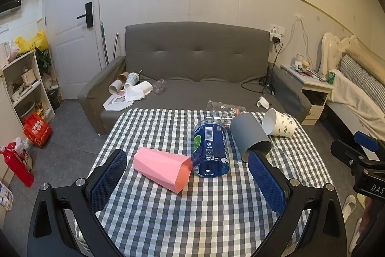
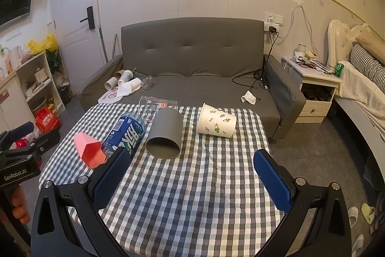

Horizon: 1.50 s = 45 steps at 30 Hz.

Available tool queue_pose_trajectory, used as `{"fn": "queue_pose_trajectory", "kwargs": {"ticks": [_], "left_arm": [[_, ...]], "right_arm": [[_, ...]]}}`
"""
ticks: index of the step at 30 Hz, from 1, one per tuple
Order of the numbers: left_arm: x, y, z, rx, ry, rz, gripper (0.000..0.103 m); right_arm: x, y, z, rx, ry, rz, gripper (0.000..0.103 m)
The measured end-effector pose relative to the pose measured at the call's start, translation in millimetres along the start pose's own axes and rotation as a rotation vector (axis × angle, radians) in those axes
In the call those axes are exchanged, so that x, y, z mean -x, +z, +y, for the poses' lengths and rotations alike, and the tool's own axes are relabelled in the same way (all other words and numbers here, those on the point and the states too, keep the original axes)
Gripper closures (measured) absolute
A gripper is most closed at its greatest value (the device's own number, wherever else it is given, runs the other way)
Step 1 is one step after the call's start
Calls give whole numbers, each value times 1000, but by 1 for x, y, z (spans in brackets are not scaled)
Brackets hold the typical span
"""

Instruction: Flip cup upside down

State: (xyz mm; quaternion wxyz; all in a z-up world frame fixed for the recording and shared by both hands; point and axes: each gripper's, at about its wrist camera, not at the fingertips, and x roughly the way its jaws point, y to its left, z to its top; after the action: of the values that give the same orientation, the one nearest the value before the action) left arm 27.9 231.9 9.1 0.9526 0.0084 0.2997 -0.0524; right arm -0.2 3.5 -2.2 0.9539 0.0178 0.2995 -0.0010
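Note:
Several cups lie on their sides on the checked tablecloth (image 1: 204, 208): a pink faceted cup (image 1: 162, 168) (image 2: 90, 151), a blue labelled clear cup (image 1: 211, 148) (image 2: 126, 134), a grey cup (image 1: 250, 136) (image 2: 164, 136), a white paper cup with green leaves (image 1: 279, 123) (image 2: 216, 123) and a clear glass cup (image 1: 225, 110) (image 2: 157, 105). My left gripper (image 1: 189, 157) is open and empty, its fingers either side of the pink and blue cups, short of them. My right gripper (image 2: 192, 155) is open and empty, just short of the grey cup.
A grey sofa (image 1: 197, 59) with paper cups and tissue stands behind the table. A shelf (image 1: 21, 86) and red bags are at left. A nightstand (image 2: 312, 86) and bed are at right. Slippers (image 2: 361, 213) lie on the floor.

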Motion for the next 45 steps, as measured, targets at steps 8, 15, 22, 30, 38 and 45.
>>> {"fn": "queue_pose_trajectory", "kwargs": {"ticks": [8, 15, 22, 30, 38, 45], "left_arm": [[-1, 0, -2, 3, -7, 3, 0], [-1, 2, -2, 3, -6, 5, 0], [-3, 3, -5, 4, 1, 21, 0], [-22, 8, -22, -40, 1, 88, 0], [-89, 20, -48, -74, -42, 171, 0], [-149, 5, -57, -94, -44, 270, 3]], "right_arm": [[-1, 0, 0, -2, 1, 1, 0], [-2, 1, 0, -7, 3, 4, 0], [-2, 2, -4, -7, -11, 2, 0], [-7, 5, -18, -52, -44, 19, 0], [-24, 9, -24, -40, -48, 20, 0], [-48, 6, -46, -96, -71, 72, 0]]}}
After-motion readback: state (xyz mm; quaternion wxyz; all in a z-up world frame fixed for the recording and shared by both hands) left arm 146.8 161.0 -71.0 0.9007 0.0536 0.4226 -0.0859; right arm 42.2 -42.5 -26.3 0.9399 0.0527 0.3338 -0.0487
